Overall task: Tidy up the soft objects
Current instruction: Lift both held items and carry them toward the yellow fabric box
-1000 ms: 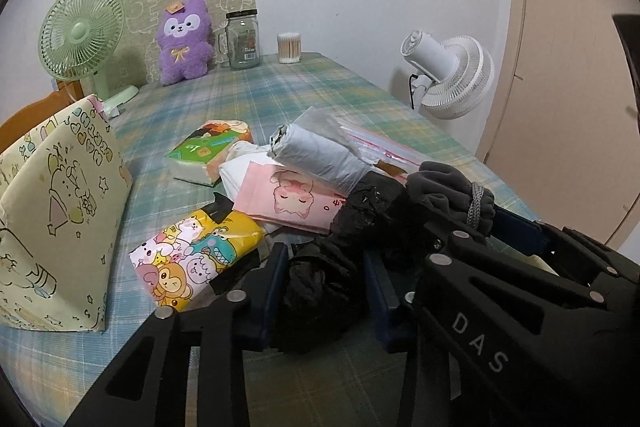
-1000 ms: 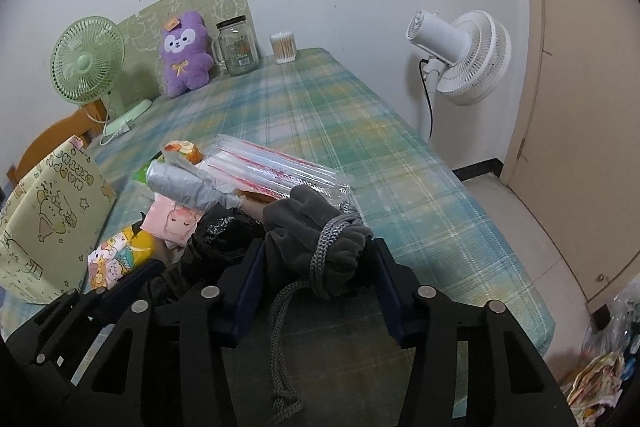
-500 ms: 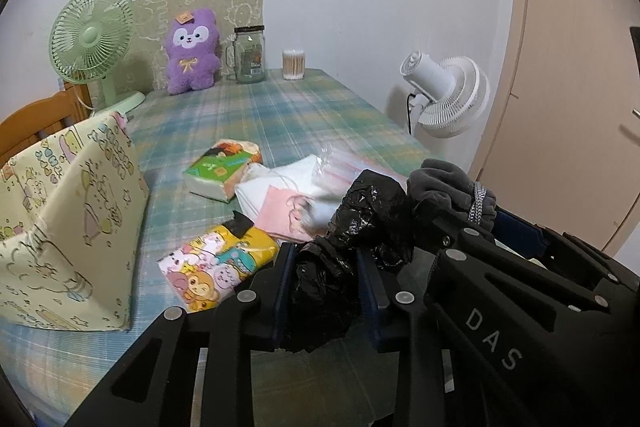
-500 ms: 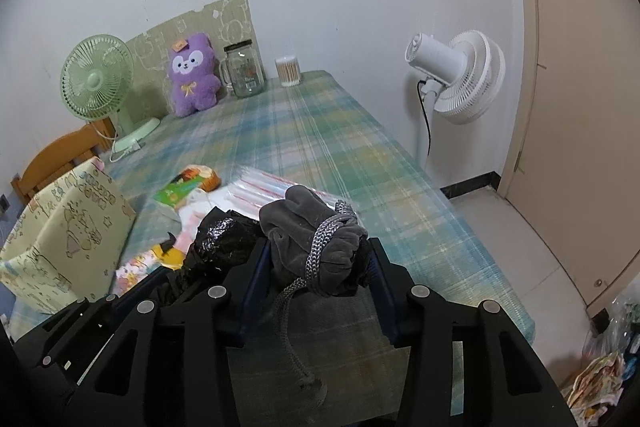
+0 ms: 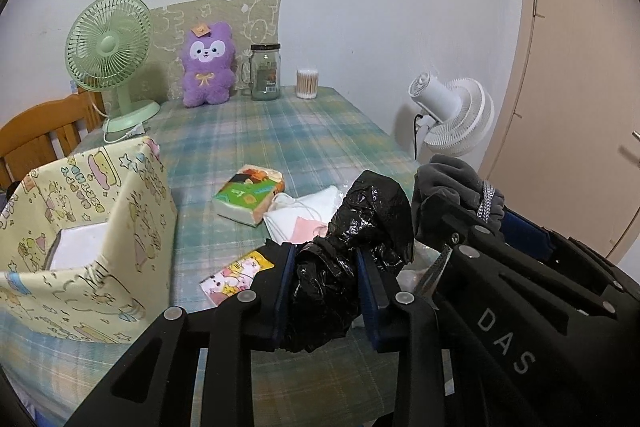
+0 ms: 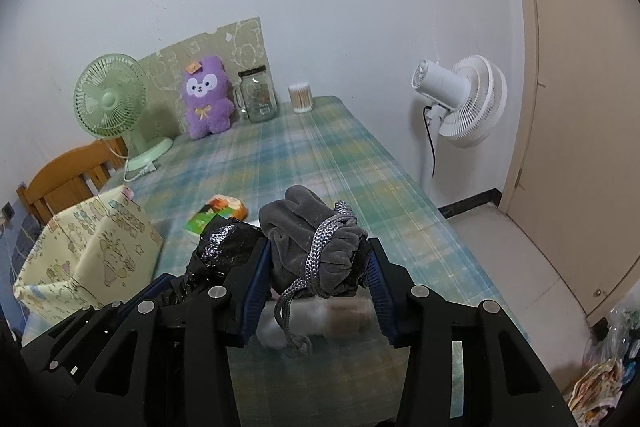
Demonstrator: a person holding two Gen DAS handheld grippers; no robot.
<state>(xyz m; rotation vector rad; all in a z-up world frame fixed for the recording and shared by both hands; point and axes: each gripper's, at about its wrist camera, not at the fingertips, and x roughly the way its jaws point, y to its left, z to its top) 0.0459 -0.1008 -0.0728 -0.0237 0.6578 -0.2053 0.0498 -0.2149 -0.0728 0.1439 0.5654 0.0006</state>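
Left gripper [image 5: 325, 291] is clamped on the black bag [image 5: 352, 227]; right gripper [image 6: 318, 275] squeezes the grey pouch [image 6: 312, 243], both held above the table [image 5: 280, 131]. Light, squashy, crinkly stuff, probably slippery plastic, so grip mid-bundle. The box [image 5: 132, 211] waits left.

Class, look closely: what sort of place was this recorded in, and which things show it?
Probably a room in a home: a table under a plaid tablecloth, a purple plush toy against the wall, a green desk fan and a white standing fan.
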